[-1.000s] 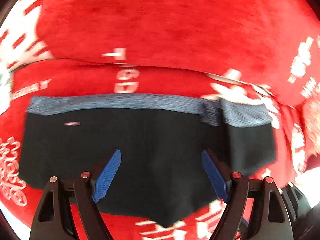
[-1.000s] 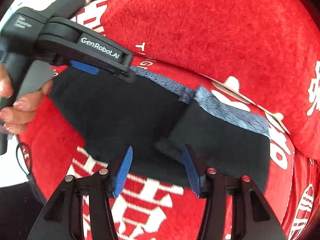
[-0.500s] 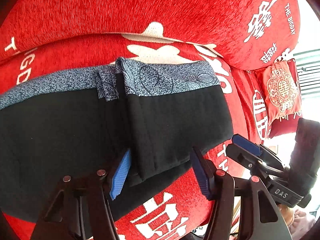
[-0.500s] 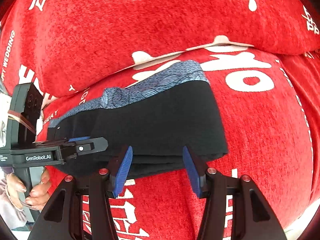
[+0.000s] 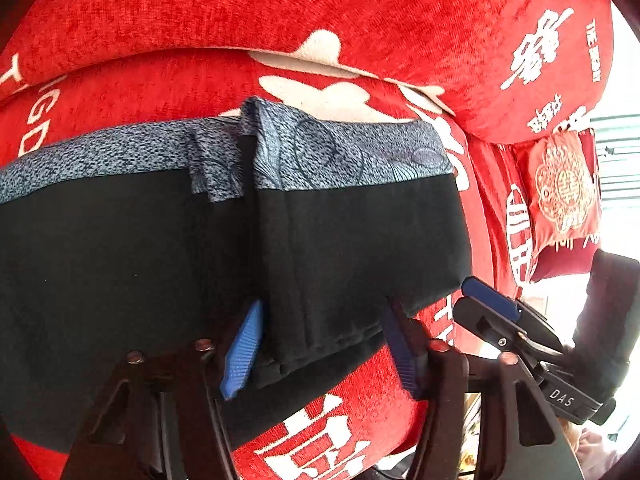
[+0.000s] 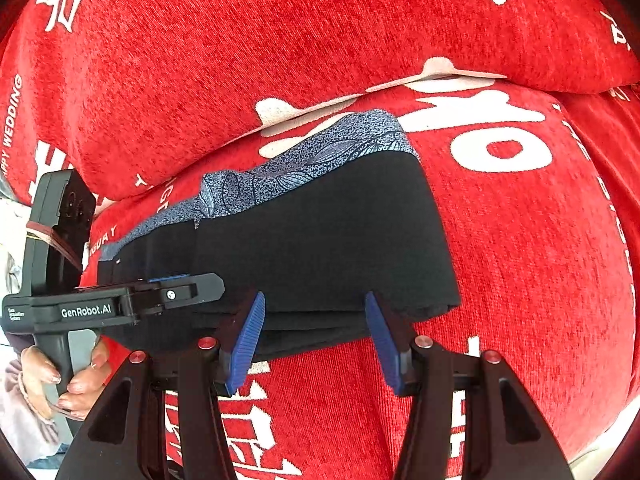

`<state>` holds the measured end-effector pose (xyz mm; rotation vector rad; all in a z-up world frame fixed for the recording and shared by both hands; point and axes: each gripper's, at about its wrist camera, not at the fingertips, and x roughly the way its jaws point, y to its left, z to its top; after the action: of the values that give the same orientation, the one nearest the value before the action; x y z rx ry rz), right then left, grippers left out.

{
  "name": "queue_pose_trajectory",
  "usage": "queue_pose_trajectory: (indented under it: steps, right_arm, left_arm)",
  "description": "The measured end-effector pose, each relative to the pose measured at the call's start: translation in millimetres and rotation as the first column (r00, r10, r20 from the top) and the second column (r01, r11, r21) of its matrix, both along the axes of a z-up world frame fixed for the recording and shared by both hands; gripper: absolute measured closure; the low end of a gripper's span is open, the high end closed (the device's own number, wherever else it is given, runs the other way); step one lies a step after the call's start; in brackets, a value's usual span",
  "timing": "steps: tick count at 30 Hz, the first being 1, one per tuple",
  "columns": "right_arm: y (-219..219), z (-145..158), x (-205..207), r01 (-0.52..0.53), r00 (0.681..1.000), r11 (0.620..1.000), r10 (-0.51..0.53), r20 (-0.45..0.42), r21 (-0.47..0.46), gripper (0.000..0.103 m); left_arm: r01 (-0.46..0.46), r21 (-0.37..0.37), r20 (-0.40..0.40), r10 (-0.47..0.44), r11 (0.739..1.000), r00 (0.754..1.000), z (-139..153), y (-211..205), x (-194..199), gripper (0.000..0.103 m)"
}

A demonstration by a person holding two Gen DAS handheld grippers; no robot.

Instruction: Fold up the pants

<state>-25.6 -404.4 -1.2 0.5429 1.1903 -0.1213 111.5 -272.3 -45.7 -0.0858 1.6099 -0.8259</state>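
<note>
The black pants [image 5: 352,240] with a blue-grey patterned band along the far edge lie partly folded on the red sofa seat. A folded panel lies on top at the right end. My left gripper [image 5: 320,344] is open, its jaws astride the near edge of the folded panel. My right gripper [image 6: 312,340] is open at the near edge of the same pants [image 6: 320,240], jaws either side of the layered hem. The right gripper also shows in the left wrist view [image 5: 504,320], and the left gripper in the right wrist view [image 6: 168,292]. Neither is shut on cloth.
The red sofa seat [image 6: 520,260] carries white lettering, and a red back cushion [image 6: 280,40] rises behind the pants. A small red embroidered pillow [image 5: 564,188] sits at the far right. A hand [image 6: 76,384] holds the left gripper's handle.
Both grippers have swung toward the right end of the pants, then come in a little closer to the near hem. The pants have not visibly moved.
</note>
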Motion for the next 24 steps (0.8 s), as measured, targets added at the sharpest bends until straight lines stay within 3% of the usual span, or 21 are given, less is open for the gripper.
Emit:
queue_pose_trajectory:
  steps: [3,9,16,19,24]
  right_arm:
    - [-1,-2,0,0.007,1.0,1.0,-0.007,-0.007,0.003,0.046]
    - [-6,5,1,0.016,1.0,1.0,-0.016,0.004,0.023,0.046]
    - [0,1,15,-0.037,0.999,0.999,0.037,0.002,0.014,0.047]
    - [-13,0,34,-0.018,0.999,0.999,0.019,0.031,-0.052,0.058]
    - [-43,-32,76,0.077,0.997,0.997,-0.077,-0.016,-0.001,0.065]
  left_arm:
    - [0.009,-0.025,-0.01,-0.009,1.0,1.0,3,2,0,0.094]
    - [-0.004,-0.04,0.069,0.006,0.999,0.998,25,19,-11,0.097]
    - [0.006,0.029,0.078,-0.008,1.0,0.997,10,31,-20,0.097]
    - [0.001,0.033,0.107,-0.004,0.999,0.994,12,30,-23,0.097]
    - [-0.039,0.057,0.117,0.032,0.998,0.993,13,34,-22,0.097]
